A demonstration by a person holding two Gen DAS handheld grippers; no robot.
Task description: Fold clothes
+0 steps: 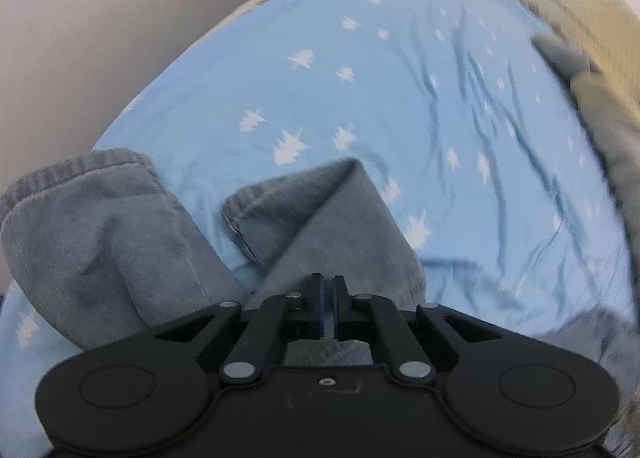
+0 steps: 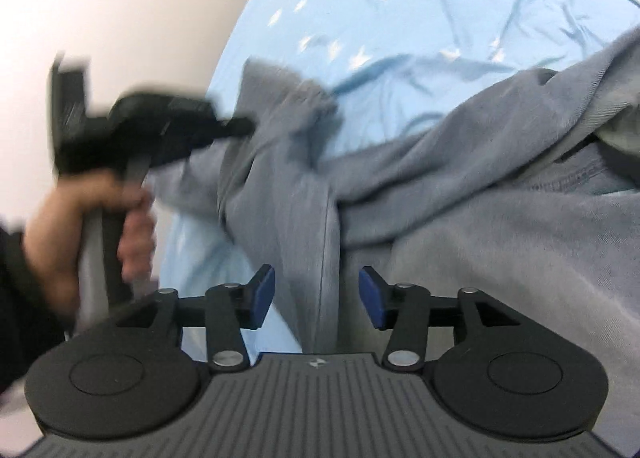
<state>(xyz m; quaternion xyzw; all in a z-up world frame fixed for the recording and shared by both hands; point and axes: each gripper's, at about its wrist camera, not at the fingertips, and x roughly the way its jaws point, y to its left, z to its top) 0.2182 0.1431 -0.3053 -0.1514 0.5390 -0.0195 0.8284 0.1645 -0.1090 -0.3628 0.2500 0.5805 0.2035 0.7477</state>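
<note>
The right gripper (image 2: 316, 294) fills the bottom of the frame, its 2 blue-padded fingers (image 2: 264, 290) spread apart with a fold of the grey garment (image 2: 460, 217) running up between them. The garment spreads across the center and right of the frame over a light blue sheet (image 2: 400, 9) with white marks. At the left, blurred, a hand (image 2: 80, 217) grips the handle of the left gripper (image 2: 240, 125), whose tip meets the cloth.
</note>
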